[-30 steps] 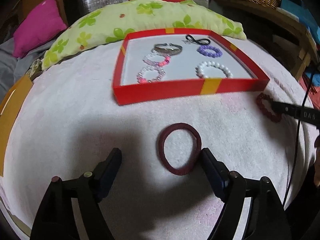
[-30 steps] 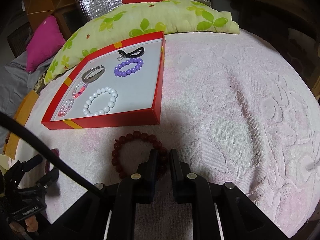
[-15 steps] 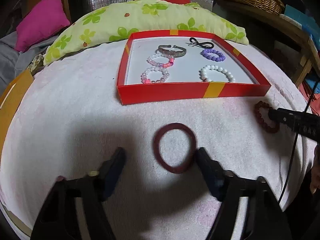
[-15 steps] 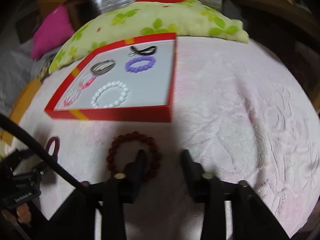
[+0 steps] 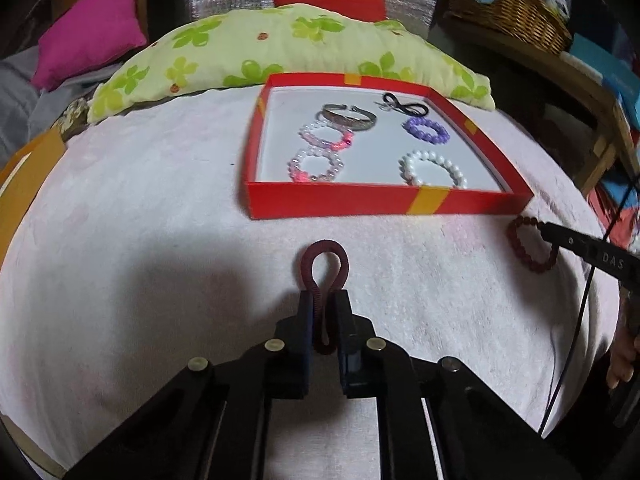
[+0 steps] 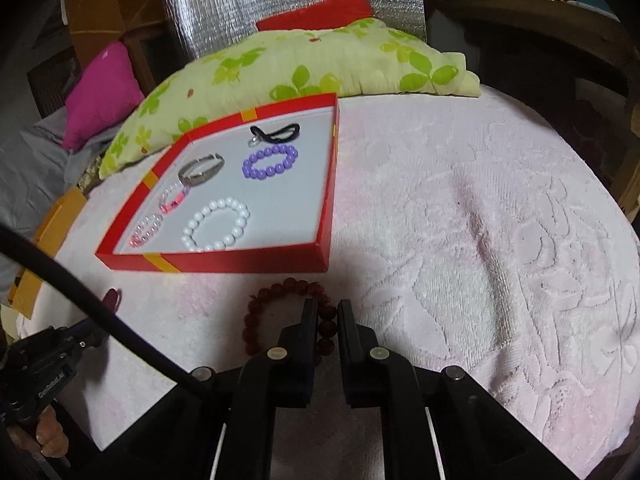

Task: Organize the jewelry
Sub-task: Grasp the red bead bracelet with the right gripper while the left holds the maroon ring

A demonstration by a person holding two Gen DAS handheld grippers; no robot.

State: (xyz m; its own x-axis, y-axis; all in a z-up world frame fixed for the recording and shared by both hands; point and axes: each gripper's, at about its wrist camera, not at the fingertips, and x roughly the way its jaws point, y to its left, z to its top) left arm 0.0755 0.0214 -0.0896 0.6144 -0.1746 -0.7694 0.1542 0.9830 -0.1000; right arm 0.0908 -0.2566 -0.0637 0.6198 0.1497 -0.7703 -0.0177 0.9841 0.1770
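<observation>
A maroon hair tie (image 5: 325, 244) lies on the pale towel in front of the red tray (image 5: 360, 200), squeezed into a narrow loop. My left gripper (image 5: 323, 294) is closing on it, pads pressing the band. To the right, a dark red bead bracelet (image 6: 280, 290) rests on the towel near the tray's front wall (image 6: 240, 262). My right gripper (image 6: 325, 304) is closing on that bracelet's right side, beads pinched between the pads. The tray holds a white pearl bracelet (image 5: 432, 168), a purple one (image 5: 426, 130), a silver cuff (image 5: 348, 118) and other pieces.
A green flowered pillow (image 5: 280, 52) lies behind the tray, with a pink cushion (image 5: 88, 48) at the far left. A wicker basket (image 5: 512, 12) stands on a shelf at the back right. An orange box (image 5: 24, 184) borders the towel's left edge. A black cable (image 6: 80, 292) crosses the lower left.
The left jaws went from wide apart to pinching the hair tie into a narrow loop. The right jaws opened briefly, then closed on the bead bracelet's side.
</observation>
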